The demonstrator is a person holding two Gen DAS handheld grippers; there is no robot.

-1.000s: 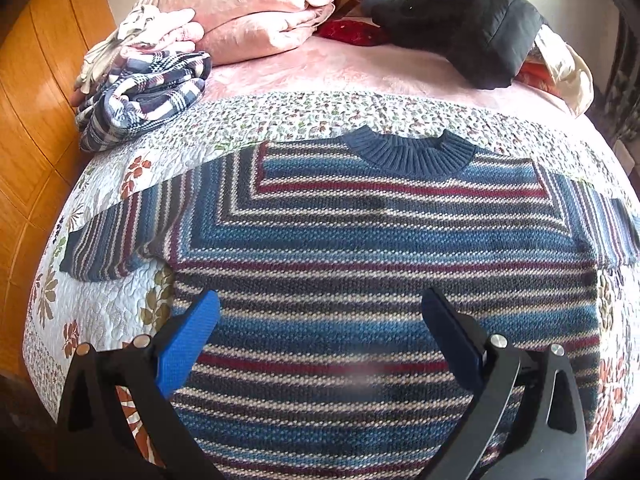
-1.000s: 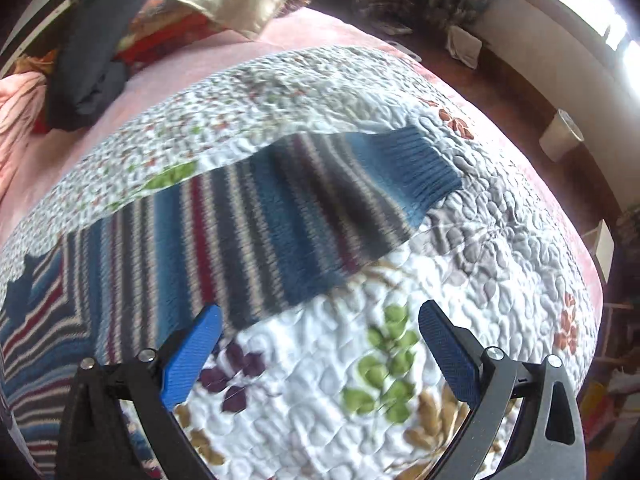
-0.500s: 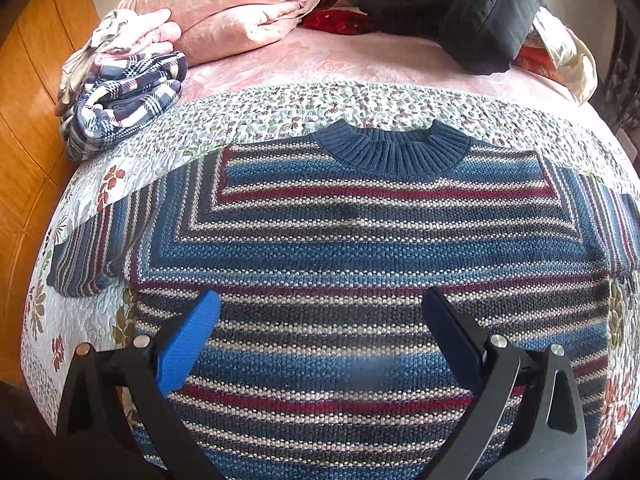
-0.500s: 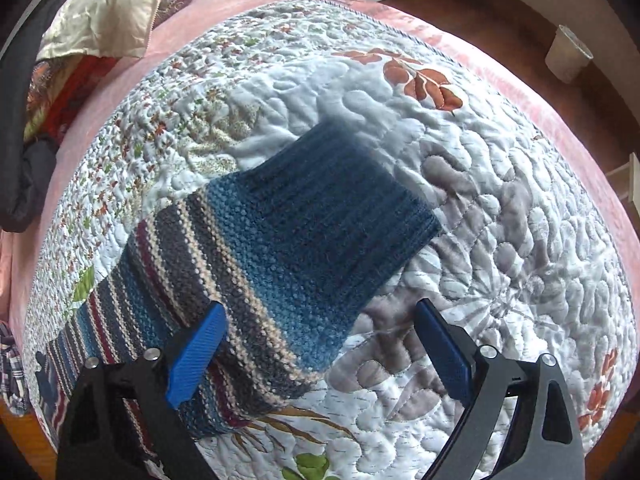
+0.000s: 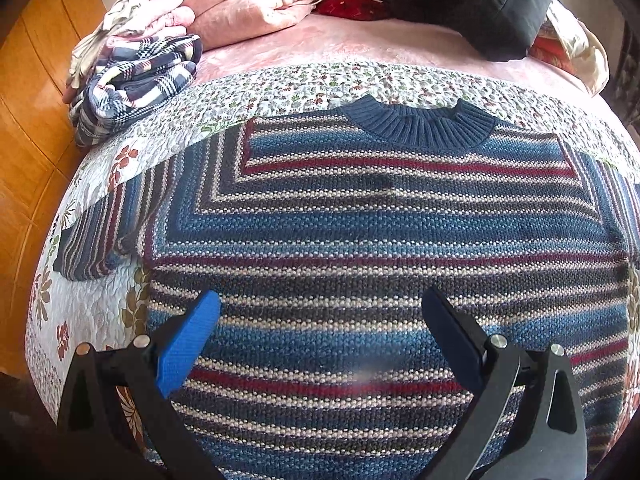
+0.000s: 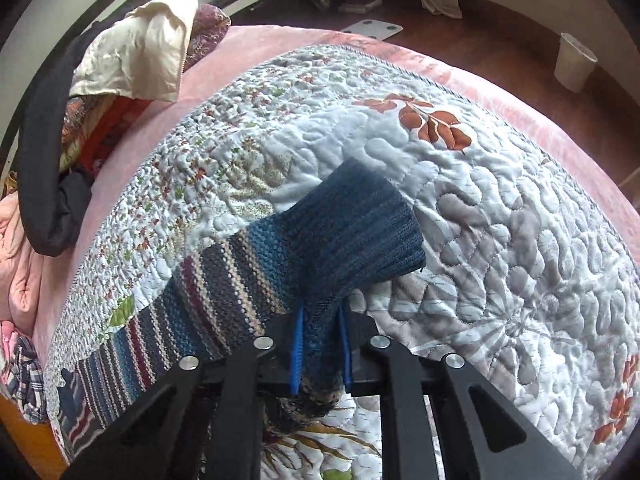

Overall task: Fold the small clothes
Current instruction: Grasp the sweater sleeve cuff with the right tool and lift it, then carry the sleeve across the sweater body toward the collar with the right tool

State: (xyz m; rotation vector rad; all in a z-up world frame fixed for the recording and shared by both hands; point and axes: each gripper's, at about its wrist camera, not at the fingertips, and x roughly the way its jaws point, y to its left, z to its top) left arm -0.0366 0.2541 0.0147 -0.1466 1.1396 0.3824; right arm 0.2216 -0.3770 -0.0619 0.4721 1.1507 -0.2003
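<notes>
Across the quilted floral bedspread (image 5: 100, 304) we see our soft, floppy blue striped knit sweater (image 5: 380, 240); left gripper (image 5: 320, 332) fingers gape empty, right gripper (image 6: 320, 344) fingers pinch its sleeve cuff (image 6: 360, 232).

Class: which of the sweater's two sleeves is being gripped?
The right sleeve: the right gripper pinches it near the cuff. The left sleeve lies flat, untouched.

Bed under a floral quilt (image 6: 500, 216) over a pink blanket (image 5: 360, 46), orange wood panel (image 5: 28, 128) alongside — dark wood floor (image 6: 500, 12), white bin (image 6: 575, 62), daylight.
</notes>
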